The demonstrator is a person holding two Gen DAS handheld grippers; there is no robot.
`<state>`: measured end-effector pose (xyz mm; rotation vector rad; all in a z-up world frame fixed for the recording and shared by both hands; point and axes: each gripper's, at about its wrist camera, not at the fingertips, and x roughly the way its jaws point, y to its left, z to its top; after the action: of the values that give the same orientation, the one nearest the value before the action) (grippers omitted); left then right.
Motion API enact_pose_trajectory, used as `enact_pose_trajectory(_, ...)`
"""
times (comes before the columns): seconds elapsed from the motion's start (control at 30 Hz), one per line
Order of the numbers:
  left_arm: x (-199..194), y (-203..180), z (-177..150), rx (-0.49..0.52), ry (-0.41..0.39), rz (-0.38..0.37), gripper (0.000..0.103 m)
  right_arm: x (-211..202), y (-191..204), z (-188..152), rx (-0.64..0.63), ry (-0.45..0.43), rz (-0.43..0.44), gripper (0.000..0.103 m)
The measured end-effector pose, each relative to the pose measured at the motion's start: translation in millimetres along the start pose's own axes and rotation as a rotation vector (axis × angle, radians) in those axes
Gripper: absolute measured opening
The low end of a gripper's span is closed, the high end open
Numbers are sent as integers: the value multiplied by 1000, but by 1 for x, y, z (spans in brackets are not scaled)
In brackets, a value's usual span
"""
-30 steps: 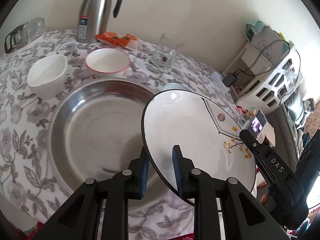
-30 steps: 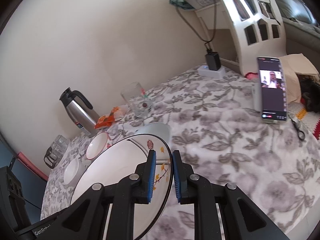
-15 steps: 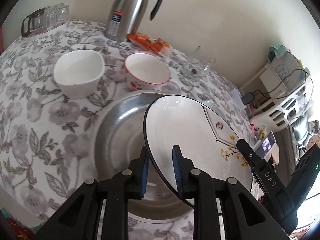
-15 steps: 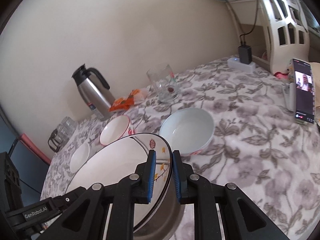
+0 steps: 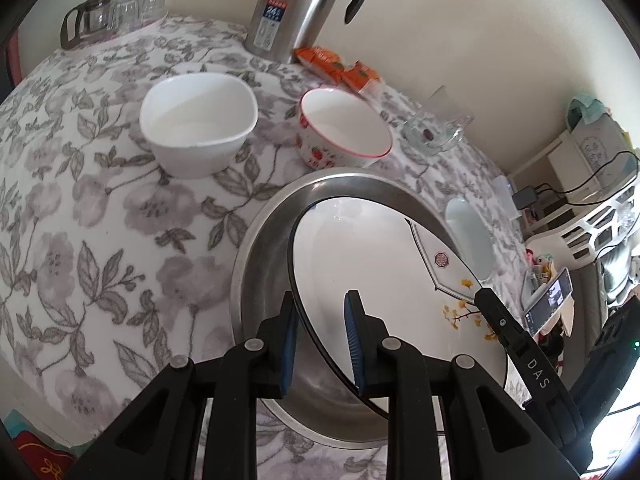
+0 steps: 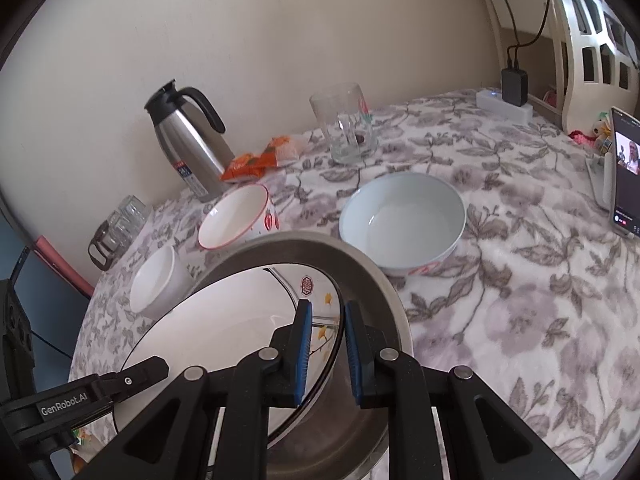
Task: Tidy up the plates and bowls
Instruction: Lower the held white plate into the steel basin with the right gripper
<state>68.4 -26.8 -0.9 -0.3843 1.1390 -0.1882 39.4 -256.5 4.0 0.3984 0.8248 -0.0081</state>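
Both sets of jaws are closed down narrow on the rim of one round white ceramic plate with a black edge and yellow flower print (image 5: pixel 380 264): our left gripper (image 5: pixel 320 340) pinches it at the plate's 6 o'clock edge in the left wrist view, and our right gripper (image 6: pixel 325 350) pinches the flowered edge at about 3 o'clock of the plate in the right wrist view. We hold the plate tilted over the large round stainless-steel basin (image 5: pixel 256 264), its lower edge inside the basin; whether it touches the metal floor we cannot tell. To seat it well, we should judge the level first: bring both grippers down together so the plate flattens, not letting one side dip and knock the steel rim. We would release only once the plate rests on the basin floor, opening the jaws a little at a time so the slick glaze does not slide. Beyond the basin on the floral-clothed desk (image 5: pixel 100 220) wait a white squarish bowl (image 5: pixel 198 124) at 11 o'clock, a red-rimmed strawberry-print bowl (image 5: pixel 344 132) at 12 o'clock, and a pale blue round bowl (image 6: pixel 402 220) at 1 o'clock in the right view, close against the basin rim; we should withdraw low and clear of it.
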Motion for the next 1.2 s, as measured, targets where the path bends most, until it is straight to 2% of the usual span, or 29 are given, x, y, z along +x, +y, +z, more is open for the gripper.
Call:
enact_pose_trajectory(1.0,33,7,-7,-26,125,47,24,20,-8,-11,-15,90,-42,18)
enact_pose_trajectory(1.2,36,6,-7,-33,129,48,24,23,-9,-13,-17,99,-49,18)
